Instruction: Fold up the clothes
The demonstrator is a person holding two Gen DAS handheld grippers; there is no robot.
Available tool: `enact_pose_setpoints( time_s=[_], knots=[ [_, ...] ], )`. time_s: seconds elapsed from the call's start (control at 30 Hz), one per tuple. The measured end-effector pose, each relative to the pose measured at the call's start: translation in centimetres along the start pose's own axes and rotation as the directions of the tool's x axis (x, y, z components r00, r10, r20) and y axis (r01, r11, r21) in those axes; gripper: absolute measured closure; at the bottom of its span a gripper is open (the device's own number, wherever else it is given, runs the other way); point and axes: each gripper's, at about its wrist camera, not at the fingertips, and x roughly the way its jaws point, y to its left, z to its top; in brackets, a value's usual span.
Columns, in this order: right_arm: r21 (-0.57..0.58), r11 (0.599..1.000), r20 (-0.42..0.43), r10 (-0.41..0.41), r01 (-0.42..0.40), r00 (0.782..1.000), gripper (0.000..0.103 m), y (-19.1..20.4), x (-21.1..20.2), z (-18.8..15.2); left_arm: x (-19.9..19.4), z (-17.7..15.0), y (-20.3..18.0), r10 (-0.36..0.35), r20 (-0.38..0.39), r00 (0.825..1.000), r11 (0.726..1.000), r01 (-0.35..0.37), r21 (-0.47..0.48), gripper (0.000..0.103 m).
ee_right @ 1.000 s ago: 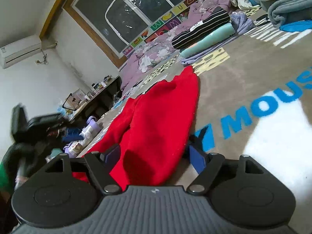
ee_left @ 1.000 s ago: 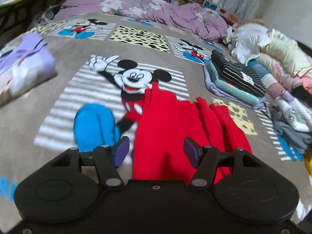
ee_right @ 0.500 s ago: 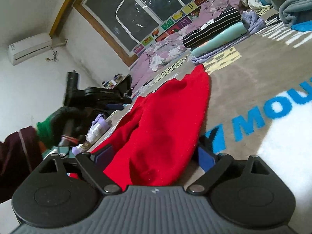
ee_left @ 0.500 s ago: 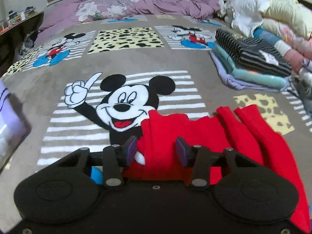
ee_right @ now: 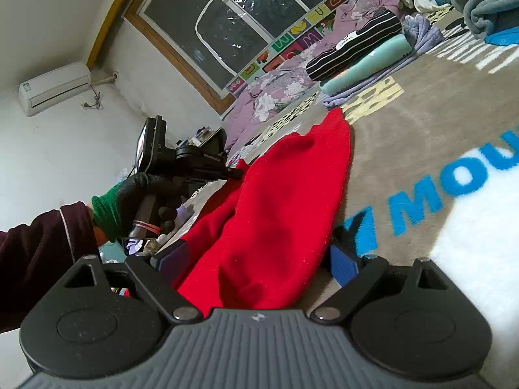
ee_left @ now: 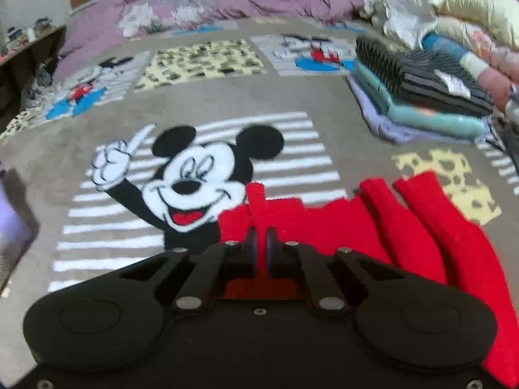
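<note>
A red knit garment (ee_left: 382, 227) lies rumpled on the Mickey Mouse blanket (ee_left: 201, 97). My left gripper (ee_left: 260, 236) is shut on the garment's left edge, and a pinched strip of red cloth stands up between its jaws. In the right wrist view the same garment (ee_right: 279, 214) runs away from me. My right gripper (ee_right: 256, 259) is open with its jaws on either side of the garment's near end. The left gripper (ee_right: 238, 172) shows there too, held by a gloved hand, its tip at the garment's far edge.
A stack of folded clothes (ee_left: 431, 97), striped on top, lies at the right on the blanket. Piled bedding and rolled towels (ee_left: 454, 16) sit behind it. A purple quilt (ee_left: 211, 3) lies across the back. A dark desk (ee_left: 19, 64) stands at far left.
My left gripper has moved forward onto the garment's edge and closed on it. My right gripper stays open around the near end; the left hand has come closer in its view.
</note>
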Motion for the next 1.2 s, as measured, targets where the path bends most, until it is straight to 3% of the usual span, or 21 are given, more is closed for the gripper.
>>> enact_pose_setpoints(
  time_s=[0.33,0.57,0.93,1.2],
  knots=[
    [0.002,1.000,0.000,-0.001,0.001,1.000,0.014,0.0,0.0,0.0,-9.5,0.2,3.3,0.055,0.184,0.981,0.992,-0.033,-0.122,0.100],
    [-0.002,1.000,-0.008,-0.010,0.010,1.000,0.014,0.2,0.2,0.0,-15.4,-0.9,6.5,0.136,0.252,0.958,0.982,-0.097,-0.162,0.100],
    [-0.009,1.000,-0.013,-0.013,0.013,1.000,0.014,0.1,0.1,0.1,-21.0,-4.8,12.4,0.273,0.273,0.923,0.938,-0.192,-0.288,0.100],
    [-0.015,1.000,-0.017,-0.015,0.015,1.000,0.014,0.2,0.1,0.0,-22.5,-8.7,16.6,0.342,0.232,0.910,0.897,-0.244,-0.368,0.100]
  ],
)
